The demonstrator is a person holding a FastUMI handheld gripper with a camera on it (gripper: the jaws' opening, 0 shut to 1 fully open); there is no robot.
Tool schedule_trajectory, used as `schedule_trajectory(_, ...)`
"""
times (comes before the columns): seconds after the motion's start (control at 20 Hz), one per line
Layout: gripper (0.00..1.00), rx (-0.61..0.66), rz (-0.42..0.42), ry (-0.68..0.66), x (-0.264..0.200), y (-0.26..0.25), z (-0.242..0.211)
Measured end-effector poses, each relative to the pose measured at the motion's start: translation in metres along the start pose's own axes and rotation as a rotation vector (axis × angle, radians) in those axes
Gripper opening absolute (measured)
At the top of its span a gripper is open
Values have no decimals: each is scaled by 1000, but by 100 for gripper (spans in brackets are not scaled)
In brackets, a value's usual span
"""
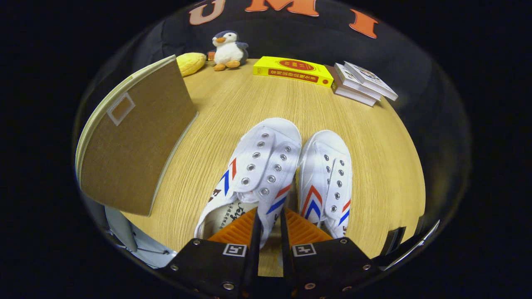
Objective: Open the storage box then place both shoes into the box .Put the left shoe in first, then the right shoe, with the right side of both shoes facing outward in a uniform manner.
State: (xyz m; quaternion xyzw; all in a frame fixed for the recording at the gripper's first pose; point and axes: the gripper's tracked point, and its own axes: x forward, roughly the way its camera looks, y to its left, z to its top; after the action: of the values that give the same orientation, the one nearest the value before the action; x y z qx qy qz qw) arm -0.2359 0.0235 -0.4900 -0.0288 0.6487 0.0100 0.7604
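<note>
Two white canvas lace-less shoes, left (253,166) and right (326,178), toes pointing away lengthwise on wooden bench (232,108); tool (269,226) pinching left shoe's inner wall.

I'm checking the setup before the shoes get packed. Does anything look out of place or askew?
Nothing looks spilled or damaged. The gripper is closed on the side wall of the left shoe, beside the right shoe. The box has its flap raised.
</note>
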Motion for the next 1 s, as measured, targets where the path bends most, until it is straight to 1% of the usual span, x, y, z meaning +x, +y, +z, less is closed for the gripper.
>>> schedule_trajectory(0.1,20,80,5,-32,1,0,6)
schedule_trajectory(0.15,20,105,15,-67,6,-4,11)
schedule_trajectory(0.25,20,138,42,-94,10,-2,11)
schedule_trajectory(0.35,17,103,55,-92,11,0,11)
schedule_trajectory(0.5,18,60,48,-51,11,2,12)
schedule_trajectory(0.55,18,59,60,-39,11,3,12)
schedule_trajectory(0.65,11,122,83,-22,6,1,14)
schedule_trajectory(0.7,4,164,95,-9,7,-1,12)
schedule_trajectory(0.8,1,243,125,-20,-1,1,22)
schedule_trajectory(0.95,1,258,156,-65,-16,9,44)
schedule_trajectory(1.0,1,269,179,-86,-22,14,53)
